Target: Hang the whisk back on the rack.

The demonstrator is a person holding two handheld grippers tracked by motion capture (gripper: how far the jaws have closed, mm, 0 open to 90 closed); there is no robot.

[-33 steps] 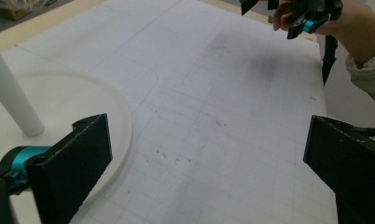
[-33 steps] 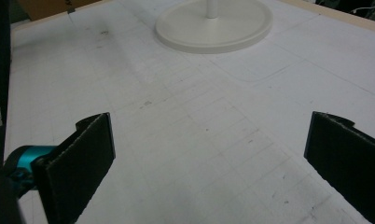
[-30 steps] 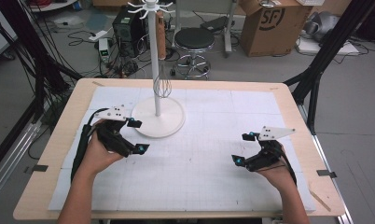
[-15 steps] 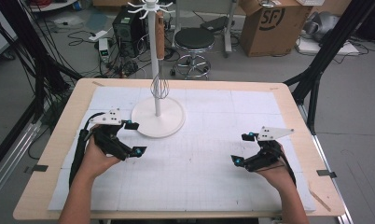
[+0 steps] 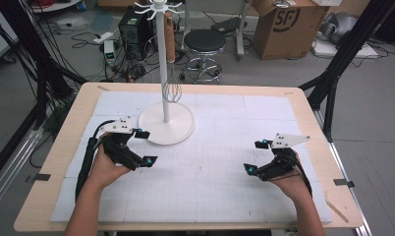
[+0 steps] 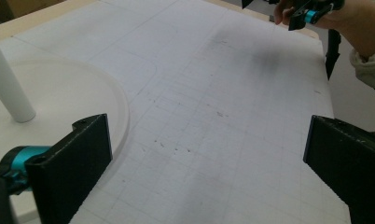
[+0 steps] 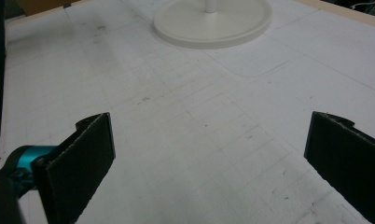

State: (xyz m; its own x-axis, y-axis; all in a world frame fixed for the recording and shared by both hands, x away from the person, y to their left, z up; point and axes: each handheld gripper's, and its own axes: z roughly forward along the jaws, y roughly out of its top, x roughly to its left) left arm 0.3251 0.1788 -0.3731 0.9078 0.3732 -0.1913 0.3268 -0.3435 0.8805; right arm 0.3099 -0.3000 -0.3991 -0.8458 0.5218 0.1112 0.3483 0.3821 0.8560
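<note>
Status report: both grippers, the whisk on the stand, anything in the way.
Left gripper and right gripper: jaws open, empty, over the mat. Whisk hanging on the white stand, untouched. Nothing between.

**Wooden table, white grid mat, one stand on it**

So the setup is a light wooden table with rounded corners, and nearly the whole top is covered by a white mat printed with a faint grid. A strip of bare wood shows all around the mat. The mat looks a bit scuffed, with small dark specks here and there in the gripper views.

The only thing standing on the mat is a white stand: a round flat base with a thin upright pole rising from its middle. It sits toward the far left part of the mat.
</note>
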